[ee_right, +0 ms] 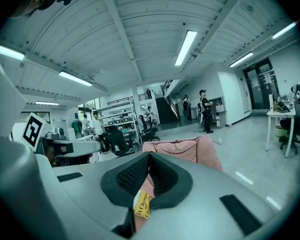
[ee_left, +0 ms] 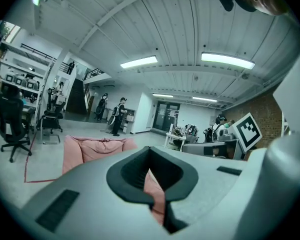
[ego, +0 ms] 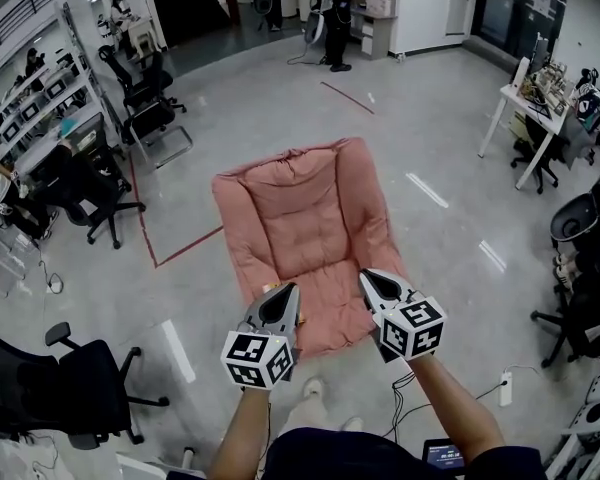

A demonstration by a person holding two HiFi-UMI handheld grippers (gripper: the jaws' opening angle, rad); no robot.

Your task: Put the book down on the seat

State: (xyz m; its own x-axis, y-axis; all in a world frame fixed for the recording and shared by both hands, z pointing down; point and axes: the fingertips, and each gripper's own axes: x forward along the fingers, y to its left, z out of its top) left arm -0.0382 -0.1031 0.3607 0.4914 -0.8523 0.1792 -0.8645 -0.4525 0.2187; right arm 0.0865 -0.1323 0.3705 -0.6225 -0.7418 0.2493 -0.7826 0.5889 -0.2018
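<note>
A pink padded seat (ego: 300,203) lies on the floor in front of me; both gripper views catch it too, the seat (ee_left: 92,148) (ee_right: 185,148). My left gripper (ego: 288,290) hangs over its front left edge, jaws shut with nothing in them (ee_left: 151,173). My right gripper (ego: 366,276) hovers over the front right edge, its jaws closed to a point (ee_right: 148,173). Low in the slit between them shows the book (ee_right: 143,204), only a yellow printed strip with pink beneath it. I cannot make the book out in the head view.
Black office chairs (ego: 145,103) (ego: 50,388) stand to the left and a white desk (ego: 530,108) to the right. A red tape line (ego: 145,233) runs on the floor. A person (ego: 335,13) stands far back. My shoe (ego: 310,389) is just below the seat.
</note>
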